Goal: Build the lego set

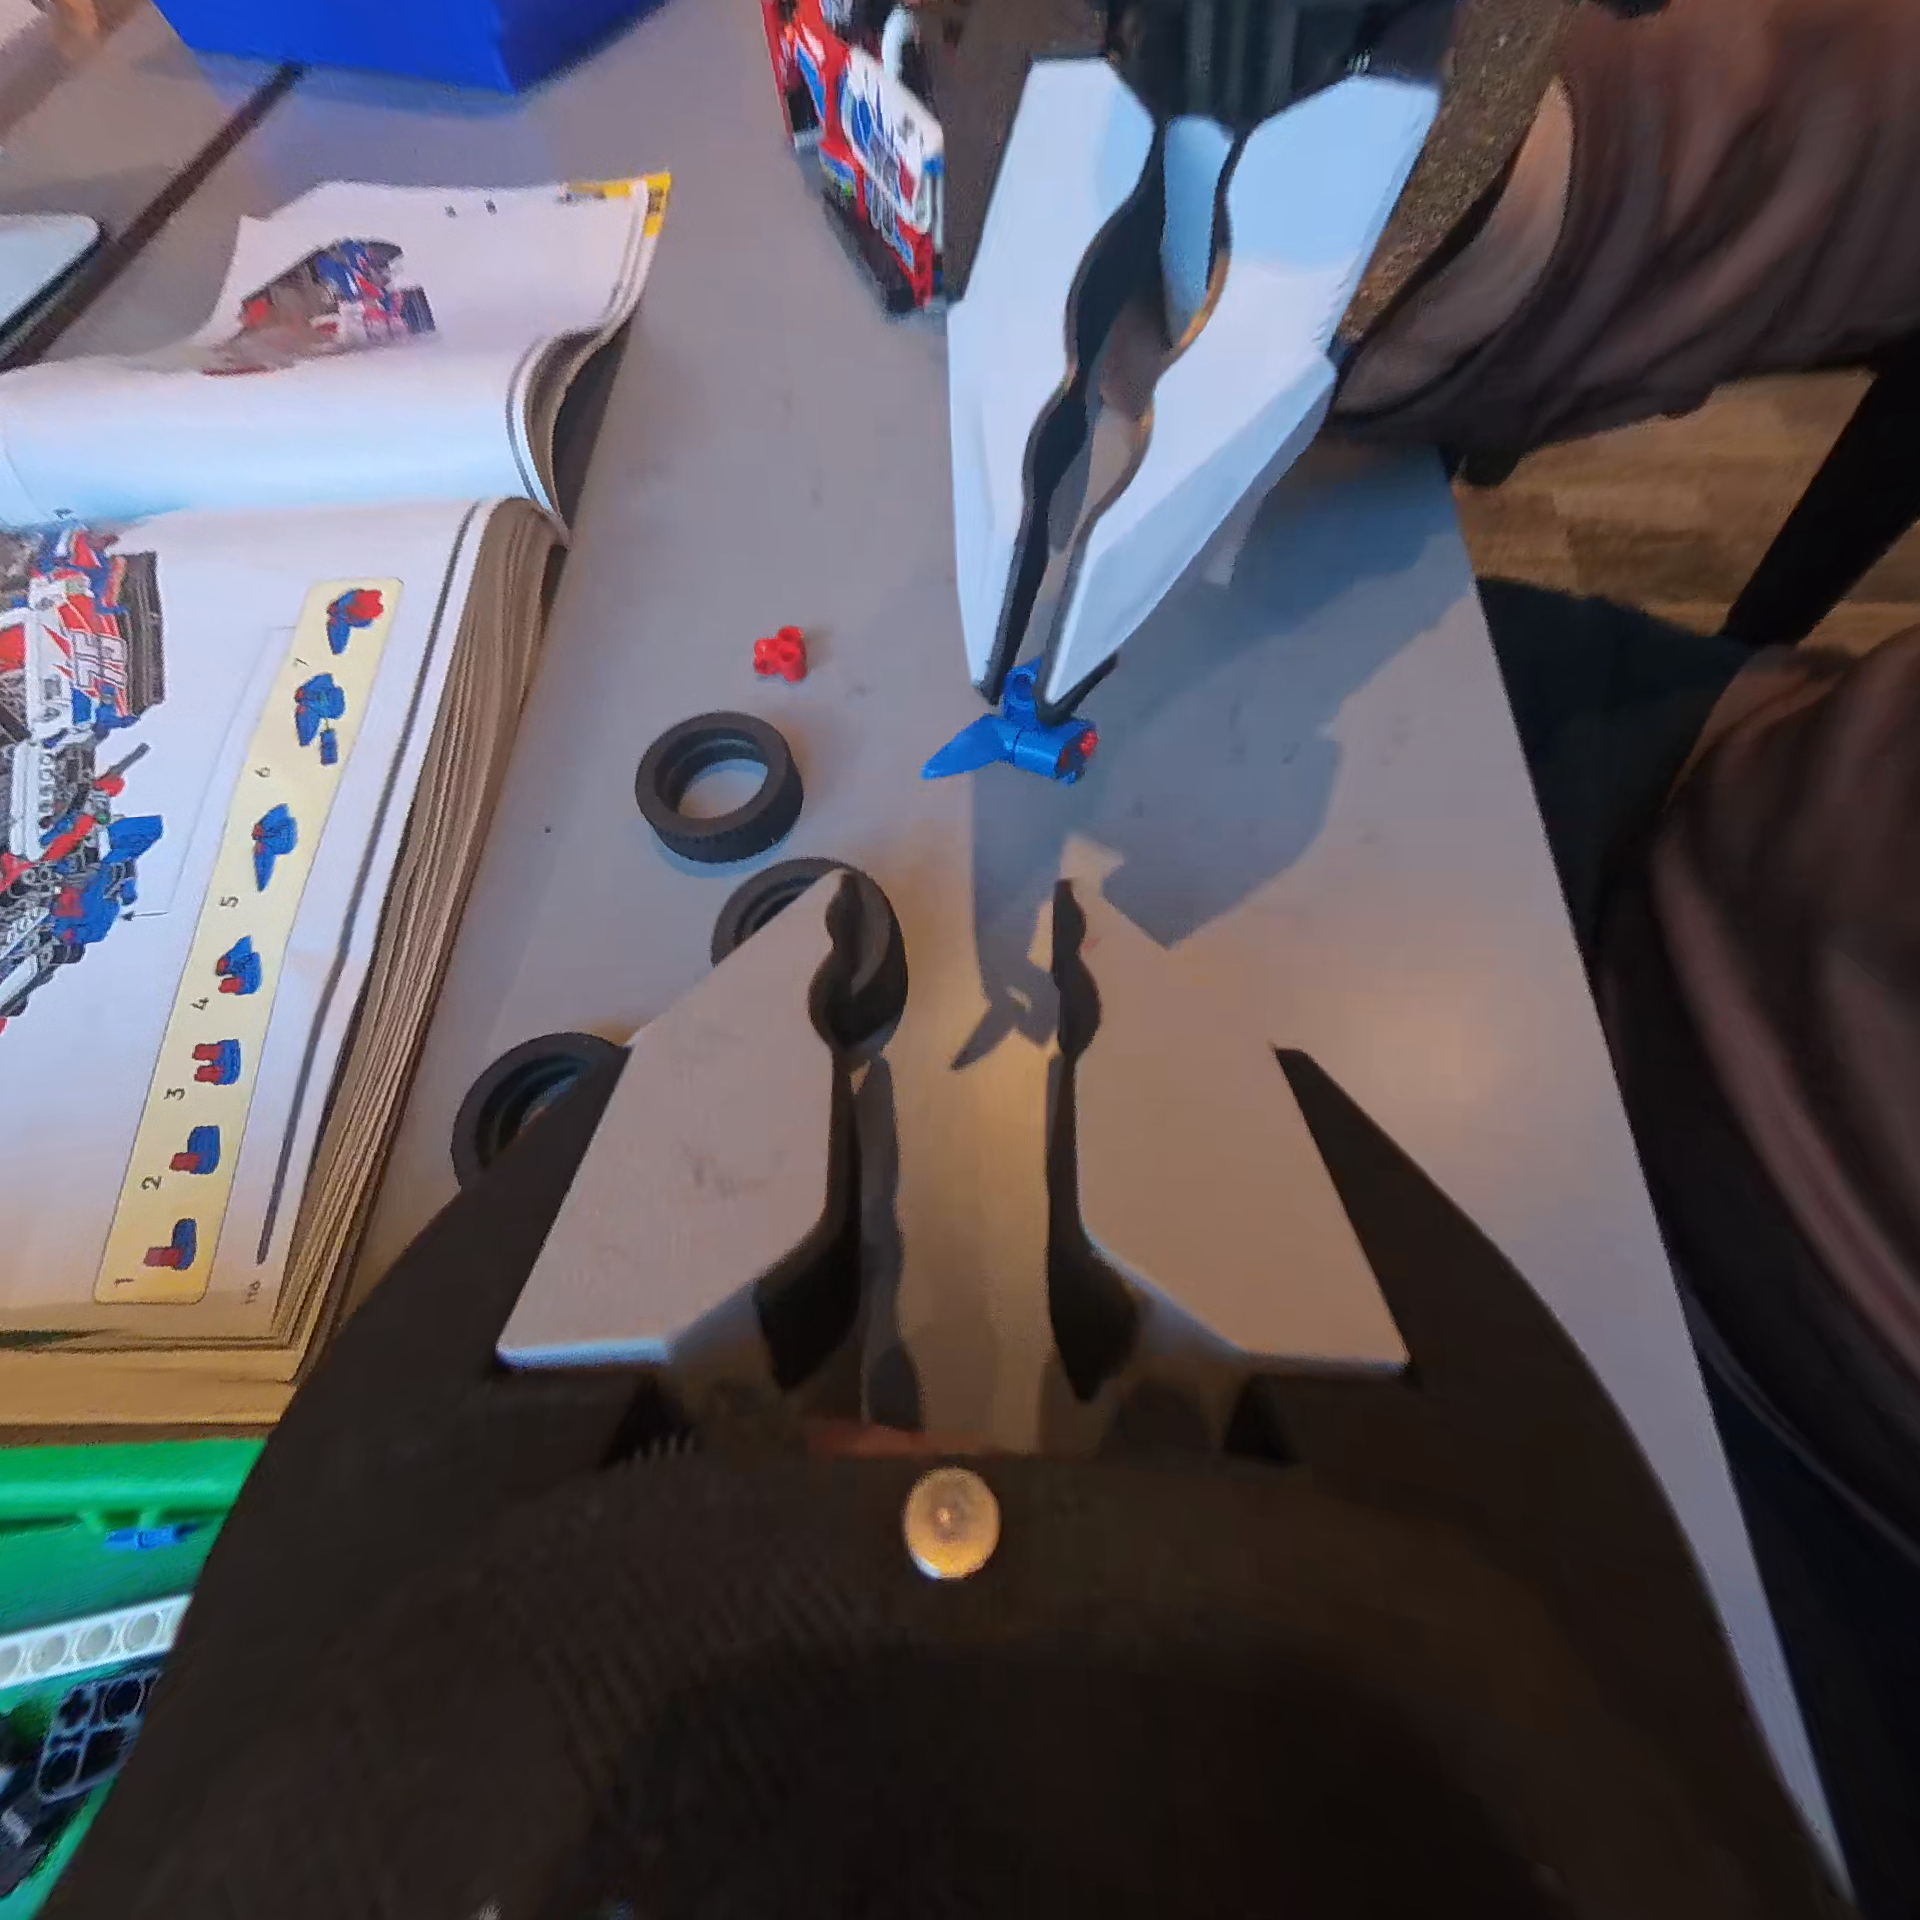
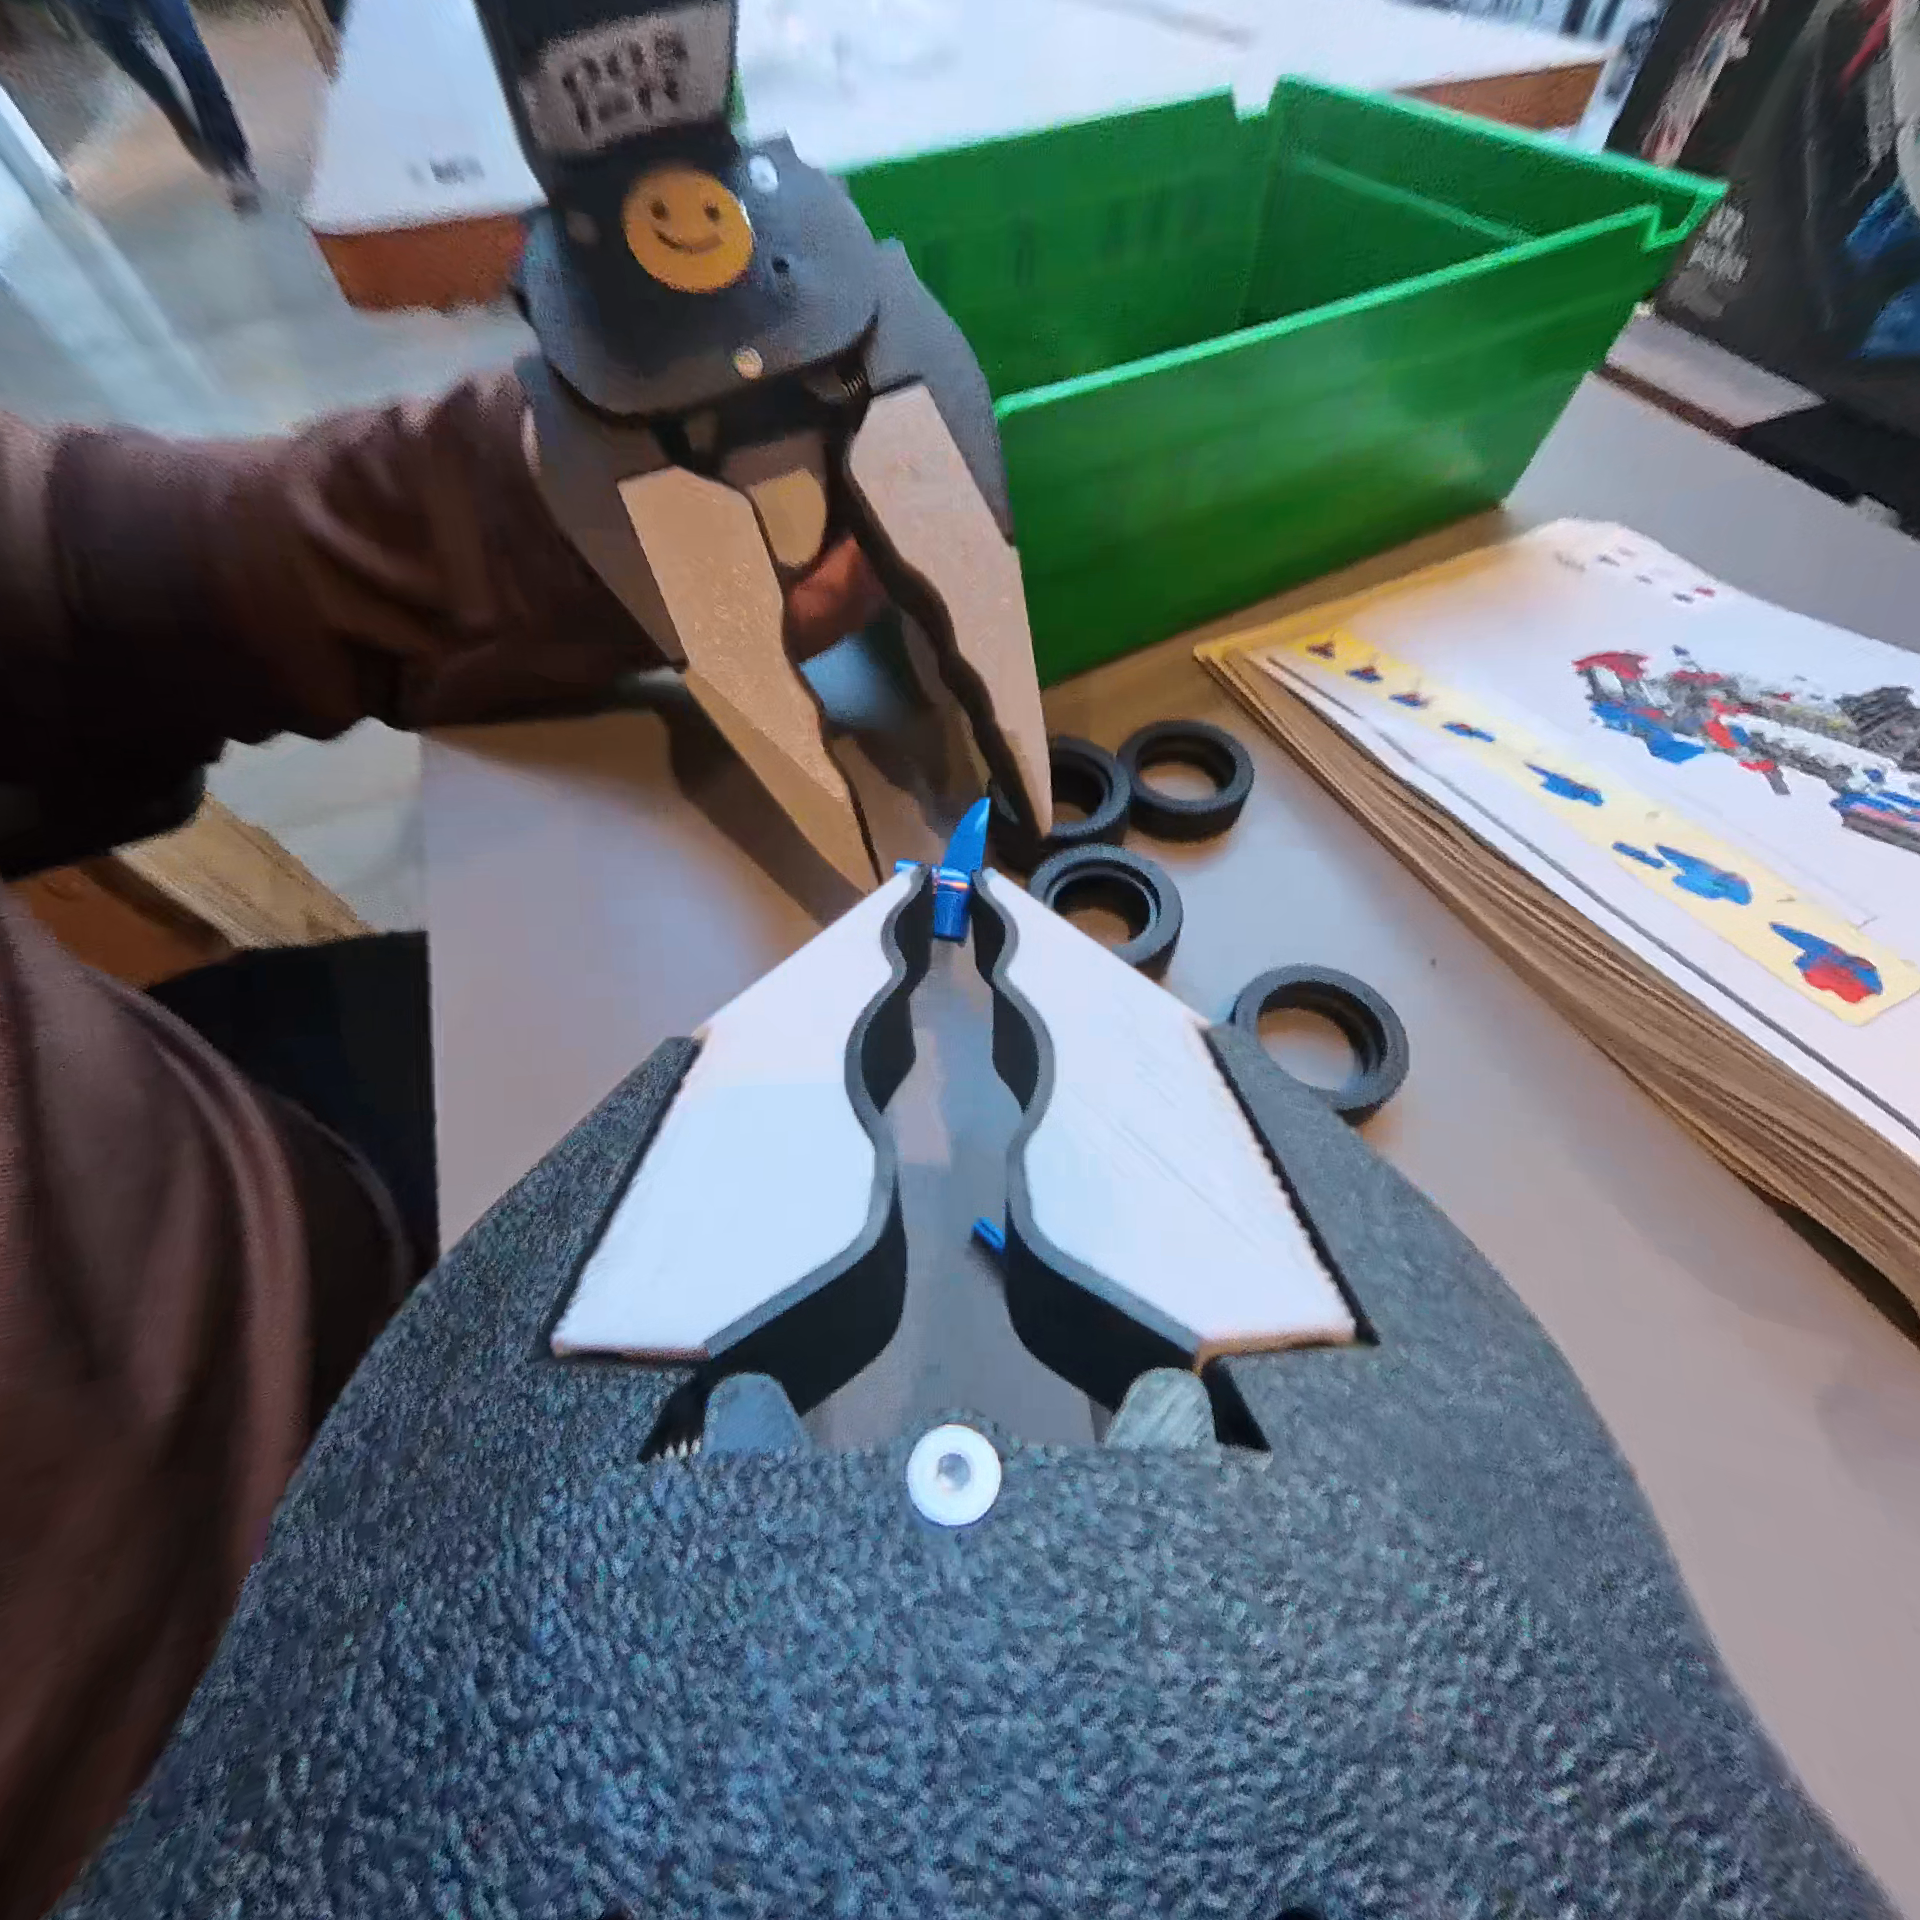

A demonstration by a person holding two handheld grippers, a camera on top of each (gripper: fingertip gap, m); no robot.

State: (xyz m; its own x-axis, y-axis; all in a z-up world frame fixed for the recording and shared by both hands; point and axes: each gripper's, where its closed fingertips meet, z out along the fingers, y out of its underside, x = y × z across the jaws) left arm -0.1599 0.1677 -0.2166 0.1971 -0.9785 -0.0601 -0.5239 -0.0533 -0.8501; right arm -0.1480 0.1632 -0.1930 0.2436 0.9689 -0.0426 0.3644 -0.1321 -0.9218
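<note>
My right gripper (image 2: 948,885) is shut on a small blue Lego assembly (image 2: 956,883) with a pointed blue tip and a red end, held just above the grey table. In the left wrist view the right gripper (image 1: 1023,698) comes down from the top, with the assembly (image 1: 1013,740) at its fingertips. My left gripper (image 1: 951,891) is open and empty, a short way in front of the assembly. In the right wrist view the left gripper (image 2: 956,854) faces mine, its fingertips either side of the assembly's pointed tip. A small red piece (image 1: 781,655) lies loose on the table.
Several black tyres (image 1: 719,771) (image 2: 1320,1039) lie beside the open instruction booklet (image 1: 208,883) (image 2: 1610,810). A green bin (image 2: 1299,343) stands behind the booklet. A red boxed set (image 1: 873,156) stands far back. The table edge (image 1: 1538,831) is near, with a person's brown sleeve beyond it. My left and right fingertips are right by each other. From either gripper's tips it is about 12 centimetres to the small red piece (image 1: 781,655).
</note>
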